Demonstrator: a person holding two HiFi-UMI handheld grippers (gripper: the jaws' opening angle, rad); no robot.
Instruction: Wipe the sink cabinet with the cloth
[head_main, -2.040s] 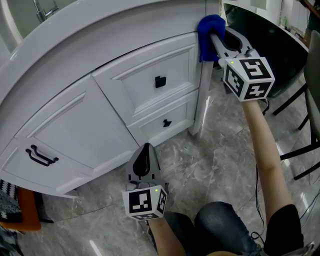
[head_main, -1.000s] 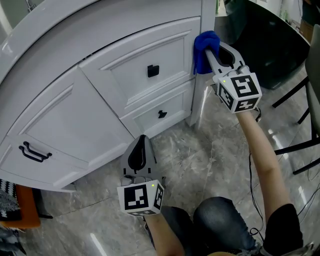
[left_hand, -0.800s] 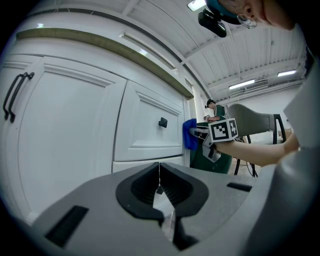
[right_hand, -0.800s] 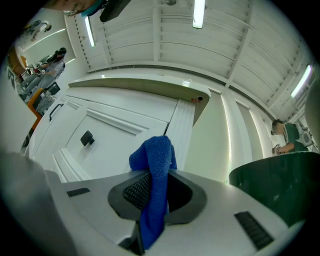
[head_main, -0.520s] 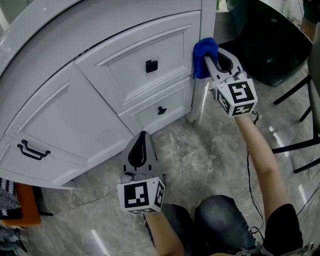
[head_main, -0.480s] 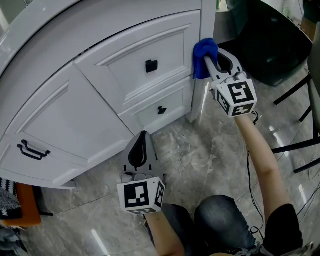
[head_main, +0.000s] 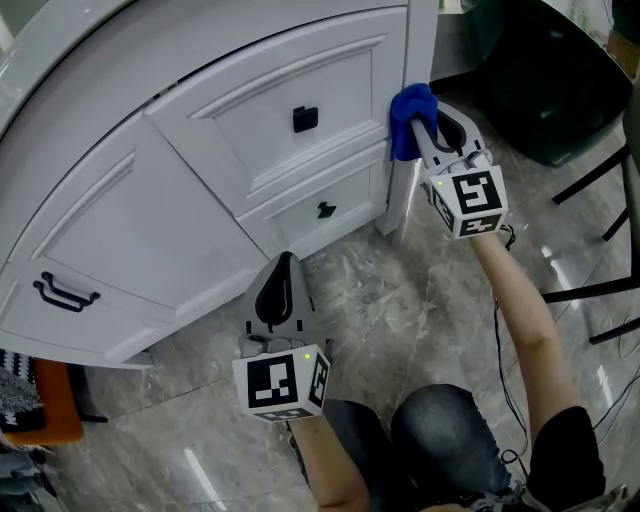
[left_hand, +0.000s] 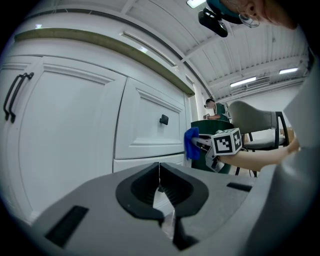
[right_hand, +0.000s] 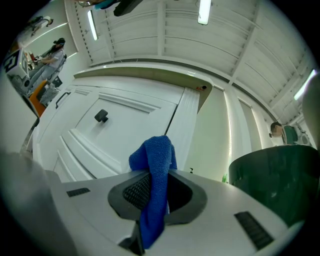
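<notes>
Sink cabinet (head_main: 150, 210): white, curved front. Blue terry cloth (head_main: 408, 108) is pressed to its corner post (head_main: 405, 190), clamped in the right tongs (head_main: 424, 132). The cloth is judged soft, light and limp, best pinched at a bunched fold. Left tongs (head_main: 286, 264) are held closed, empty, low.

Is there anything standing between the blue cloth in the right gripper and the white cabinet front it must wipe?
Nothing visible does. The right gripper is shut on the blue cloth, and the cloth appears to lie against the sink cabinet at its corner post, beside the upper drawer.
</notes>
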